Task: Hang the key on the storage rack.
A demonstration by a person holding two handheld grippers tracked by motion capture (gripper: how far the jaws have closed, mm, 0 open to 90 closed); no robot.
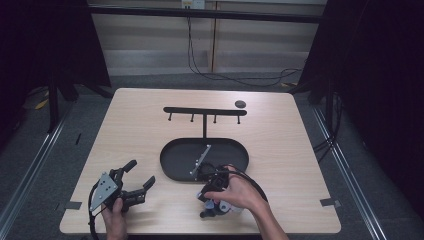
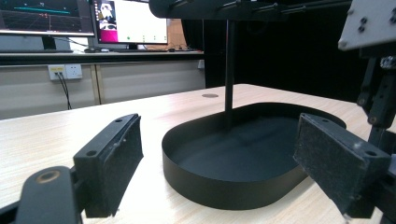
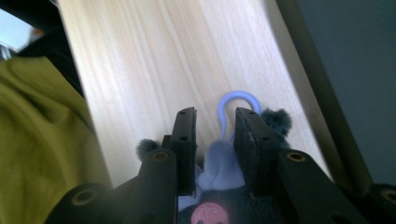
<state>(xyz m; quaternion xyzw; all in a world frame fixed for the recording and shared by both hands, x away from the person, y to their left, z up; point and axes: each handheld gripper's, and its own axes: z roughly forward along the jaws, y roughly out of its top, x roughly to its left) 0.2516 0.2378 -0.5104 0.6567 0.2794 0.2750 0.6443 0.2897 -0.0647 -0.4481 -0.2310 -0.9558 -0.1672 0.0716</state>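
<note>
While the right claw (image 3: 214, 135) points down near the desk's (image 1: 140, 125) front edge, its jaws stand to either side of a small plush toy (image 3: 219, 161) — pale blue body, grey fuzzy ears, a light blue loop (image 3: 236, 100) sticking out past the jaw tips. From the right gripper view the pads sit close against the toy's pale part, but whether they press it I cannot tell. In the high view the right hand (image 1: 237, 192) covers most of that claw, just in front of the black oval tray (image 1: 170, 165) at the desk's middle. A black rack (image 1: 204, 111) with pegs rises from the tray's far side. The left claw (image 1: 140, 175) lies near the front left corner — jaws released and wide apart, nothing between them, aimed at the tray
</note>
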